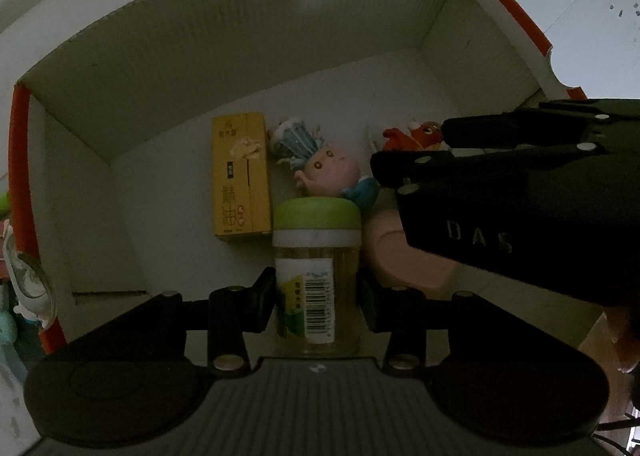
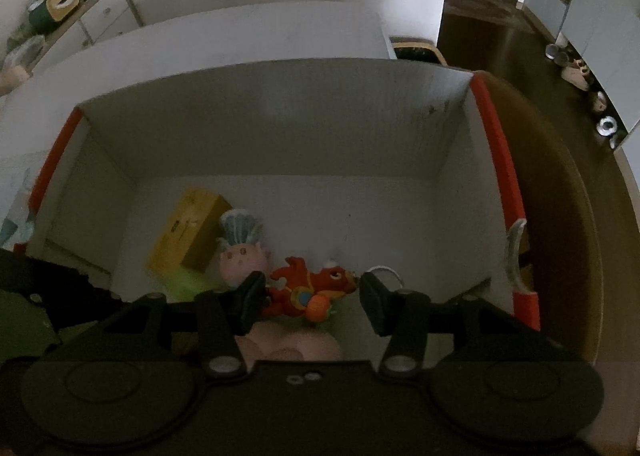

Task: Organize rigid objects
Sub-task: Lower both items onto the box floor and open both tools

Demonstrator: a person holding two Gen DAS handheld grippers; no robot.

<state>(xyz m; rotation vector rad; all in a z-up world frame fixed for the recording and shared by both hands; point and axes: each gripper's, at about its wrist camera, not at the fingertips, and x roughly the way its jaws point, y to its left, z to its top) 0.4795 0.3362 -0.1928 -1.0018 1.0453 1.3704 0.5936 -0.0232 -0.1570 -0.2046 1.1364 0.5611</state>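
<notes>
Two tools are working inside the white box [image 2: 280, 128]: my left tool [image 1: 316, 296] is clenching the green-lidded jar [image 1: 316, 256] upright at six o'clock of the yellow carton [image 1: 240, 176], lowering it beside the toys, while my right tool [image 2: 312, 300] is hanging unclenched around the red dragon toy [image 2: 312, 284].

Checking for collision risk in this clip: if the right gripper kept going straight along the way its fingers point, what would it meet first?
Most likely the red dragon toy, which lies on the box floor between the open fingers of the right gripper and just beyond them. Depth is unclear in the fisheye view, so whether a finger already touches it cannot be told.
</notes>
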